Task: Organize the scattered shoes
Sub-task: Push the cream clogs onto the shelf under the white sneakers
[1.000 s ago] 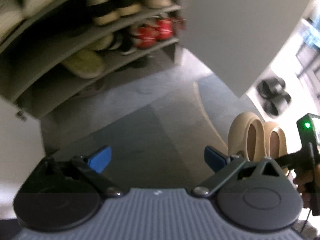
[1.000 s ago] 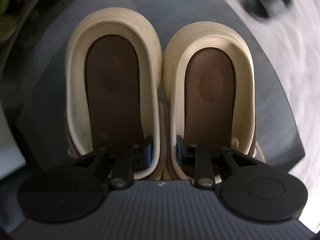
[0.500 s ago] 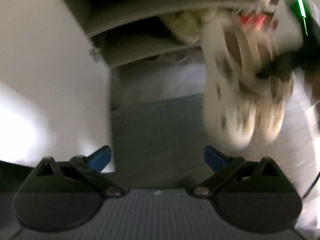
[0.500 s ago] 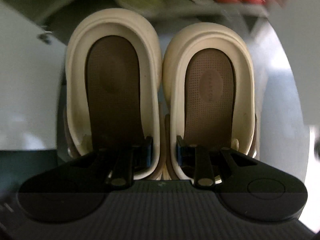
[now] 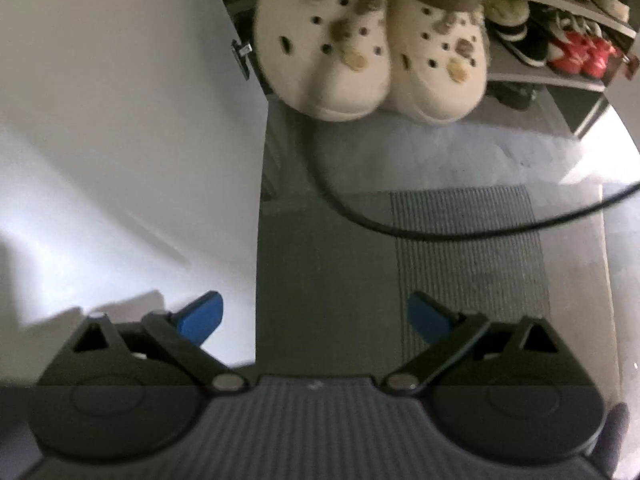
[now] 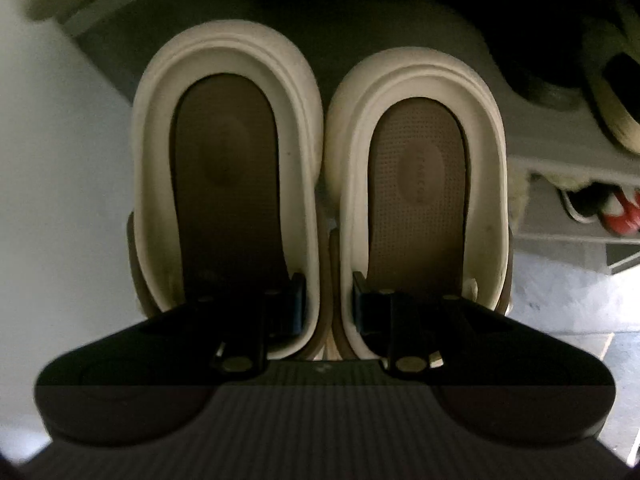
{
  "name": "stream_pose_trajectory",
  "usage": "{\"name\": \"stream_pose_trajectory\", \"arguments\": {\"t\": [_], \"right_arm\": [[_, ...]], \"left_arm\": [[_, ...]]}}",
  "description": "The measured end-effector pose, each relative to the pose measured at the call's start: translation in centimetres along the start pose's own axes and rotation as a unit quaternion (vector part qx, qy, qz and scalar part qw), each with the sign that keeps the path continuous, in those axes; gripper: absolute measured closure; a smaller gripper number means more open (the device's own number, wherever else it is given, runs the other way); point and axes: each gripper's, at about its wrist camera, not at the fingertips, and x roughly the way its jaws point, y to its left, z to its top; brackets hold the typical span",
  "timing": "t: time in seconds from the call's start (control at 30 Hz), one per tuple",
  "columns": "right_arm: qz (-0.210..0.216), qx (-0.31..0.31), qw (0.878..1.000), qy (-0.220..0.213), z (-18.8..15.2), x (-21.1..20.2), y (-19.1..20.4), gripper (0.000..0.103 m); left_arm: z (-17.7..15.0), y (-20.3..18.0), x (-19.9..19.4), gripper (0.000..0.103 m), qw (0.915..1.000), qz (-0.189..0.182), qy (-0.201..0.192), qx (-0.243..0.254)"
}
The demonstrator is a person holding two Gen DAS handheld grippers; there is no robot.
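Your right gripper (image 6: 328, 308) pinches the cream perforated rubber clogs (image 6: 320, 184) by their touching inner heel walls.
Your left gripper (image 5: 314, 316) stands wide apart and empty over the grey ribbed mat (image 5: 468, 264); the clogs hang far ahead, before the grey shoe shelves (image 5: 560, 76).

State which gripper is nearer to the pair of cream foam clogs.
Right. The right gripper is shut on the pair of cream foam clogs, pinching their adjoining inner walls. The left gripper is open and apart, with bare floor between.
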Motion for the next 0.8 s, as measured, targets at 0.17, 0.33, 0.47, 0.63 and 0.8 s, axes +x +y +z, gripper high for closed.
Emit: {"name": "stream_pose_trajectory", "arguments": {"t": [0.17,0.33,0.47,0.63,0.8], "right_arm": [[-0.006,0.003,1.000,-0.024,2.8,0.4,1.7,0.076],[-0.016,-0.001,0.998,-0.061,3.9,-0.1,2.0,0.076],[-0.023,-0.007,0.996,-0.080,4.2,0.0,2.6,0.076],[-0.035,-0.008,0.995,-0.097,4.1,-0.1,3.1,0.076],[-0.052,-0.002,0.994,-0.097,4.3,-0.4,3.5,0.075]], "left_arm": [[2.0,0.0,4.4,0.003,0.9999,-0.006,-0.006,0.011],[3.2,-0.3,7.7,0.004,0.9997,0.013,0.007,-0.021],[5.8,-1.2,10.3,0.004,0.9994,0.012,-0.019,-0.027],[8.8,-1.7,10.4,0.004,0.9955,0.002,-0.093,-0.015],[10.3,-1.5,8.9,0.004,0.9872,-0.006,-0.159,0.002]]}}
